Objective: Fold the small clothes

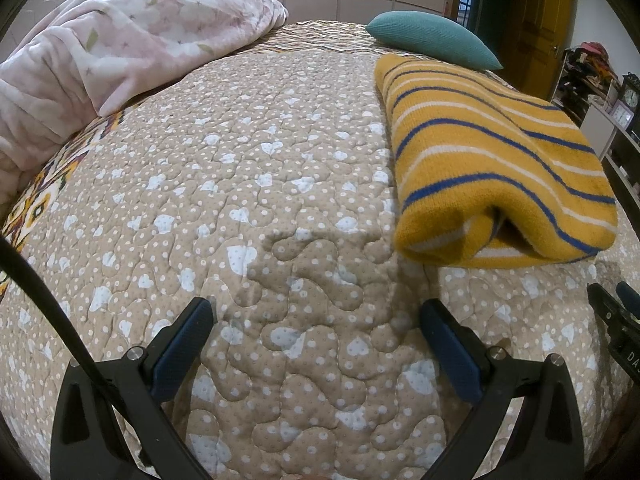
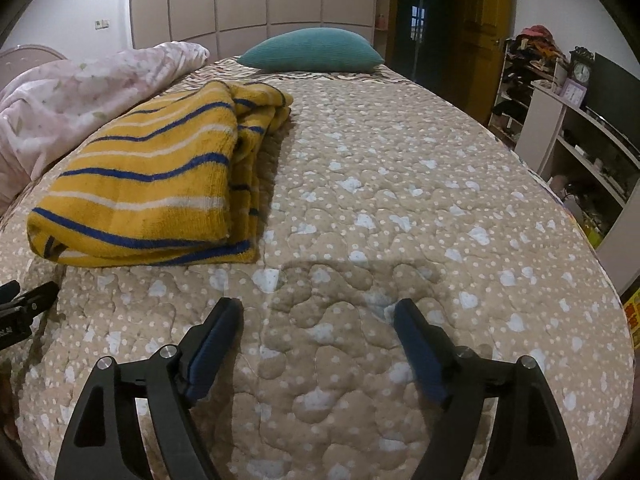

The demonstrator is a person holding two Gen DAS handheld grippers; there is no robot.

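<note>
A yellow garment with blue and white stripes [image 1: 496, 160] lies folded on the quilted bed cover; it also shows in the right wrist view [image 2: 156, 184]. My left gripper [image 1: 316, 312] is open and empty, held low over the cover, to the left of and nearer than the garment. My right gripper [image 2: 318, 312] is open and empty, to the right of and nearer than the garment. The right gripper's tip shows at the right edge of the left wrist view [image 1: 616, 312], and the left gripper's tip at the left edge of the right wrist view [image 2: 28, 304].
A beige quilted cover with white hearts [image 1: 240, 200] spans the bed. A pink blanket [image 1: 100, 52] is heaped at the far left. A teal pillow [image 1: 432, 40] lies behind the garment. Shelves with a clock [image 2: 580, 76] stand to the right of the bed.
</note>
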